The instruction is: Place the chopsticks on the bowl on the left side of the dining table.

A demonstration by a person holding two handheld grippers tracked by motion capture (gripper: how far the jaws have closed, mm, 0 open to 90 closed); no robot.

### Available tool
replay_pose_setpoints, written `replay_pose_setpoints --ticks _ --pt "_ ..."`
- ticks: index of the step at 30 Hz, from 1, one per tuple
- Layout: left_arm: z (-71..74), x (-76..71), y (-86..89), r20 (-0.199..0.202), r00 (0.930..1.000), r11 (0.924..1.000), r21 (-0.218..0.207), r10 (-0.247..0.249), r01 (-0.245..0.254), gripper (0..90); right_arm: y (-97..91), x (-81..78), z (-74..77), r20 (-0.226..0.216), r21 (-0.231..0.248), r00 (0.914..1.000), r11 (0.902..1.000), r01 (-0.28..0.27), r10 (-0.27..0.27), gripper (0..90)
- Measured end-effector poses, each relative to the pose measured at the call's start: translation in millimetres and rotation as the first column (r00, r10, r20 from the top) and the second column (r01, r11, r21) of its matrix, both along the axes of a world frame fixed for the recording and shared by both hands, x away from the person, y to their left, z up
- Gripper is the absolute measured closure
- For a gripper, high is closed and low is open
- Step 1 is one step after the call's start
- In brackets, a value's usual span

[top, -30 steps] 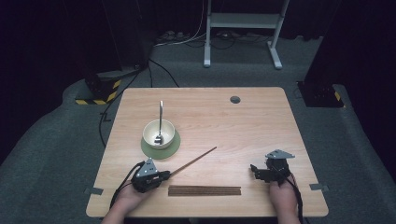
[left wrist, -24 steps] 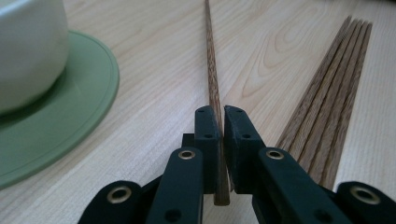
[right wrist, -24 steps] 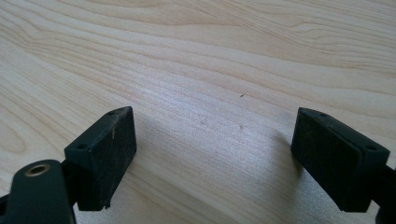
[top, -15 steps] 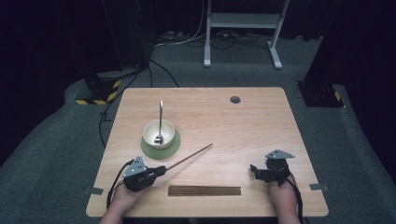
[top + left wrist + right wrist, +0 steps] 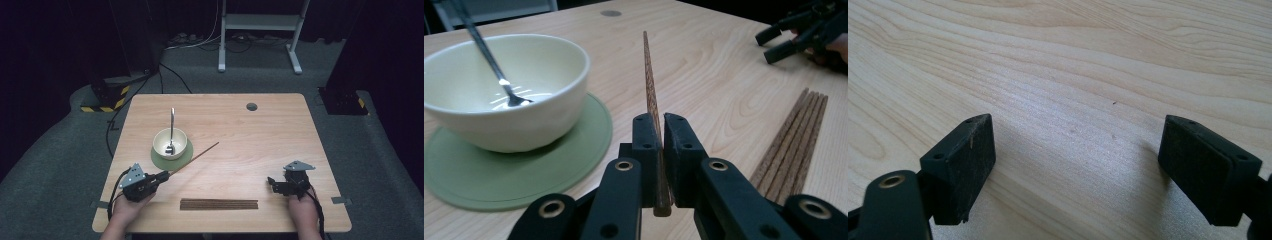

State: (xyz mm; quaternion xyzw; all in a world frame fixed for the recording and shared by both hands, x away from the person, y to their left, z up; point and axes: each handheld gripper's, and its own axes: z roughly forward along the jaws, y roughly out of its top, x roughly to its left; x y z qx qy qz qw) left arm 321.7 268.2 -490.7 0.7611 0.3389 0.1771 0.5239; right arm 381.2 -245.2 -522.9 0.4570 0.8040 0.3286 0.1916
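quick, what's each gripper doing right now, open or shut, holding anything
left gripper: shut on a single chopstick, clamped near its thick end.
right gripper: open, nothing between its jaws, just bare table.

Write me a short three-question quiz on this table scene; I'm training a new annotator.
1. True or false: the left gripper has its jaws shut on a single chopstick.
2. What rests inside the bowl? A) fork B) spoon C) knife
3. Fill in: the bowl stands on a green ____.

Key
1. True.
2. B: a spoon leans in it.
3. Mat. The other chopsticks lie bundled at the table's near edge, and the right gripper is open.
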Motion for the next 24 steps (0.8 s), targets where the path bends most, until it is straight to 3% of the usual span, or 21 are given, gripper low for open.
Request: replay_pose_setpoints --ticks 6,17,24 --pt "11.0 8.0 14.3 -0.006 0.9994 0.9991 -0.025 0.034 -0.035 84.0 -0.2 0.2 -0.1 0.003 -0.001 1.0000 1.0000 -0.003 0.003 15.3" --pt "31.7 31.3 23.8 -0.002 0.9962 0.9952 0.045 0.087 -0.087 84.0 0.2 -0.1 0.0 0.000 0.000 0.9999 0.9999 -0.015 0.015 15.3" --pt "35.9 47.9 27.2 -0.013 0.9937 0.9918 0.065 0.111 -0.110 84.0 -0.1 0.1 -0.1 0.007 -0.004 0.9996 0.9997 -0.026 0.026 15.9"
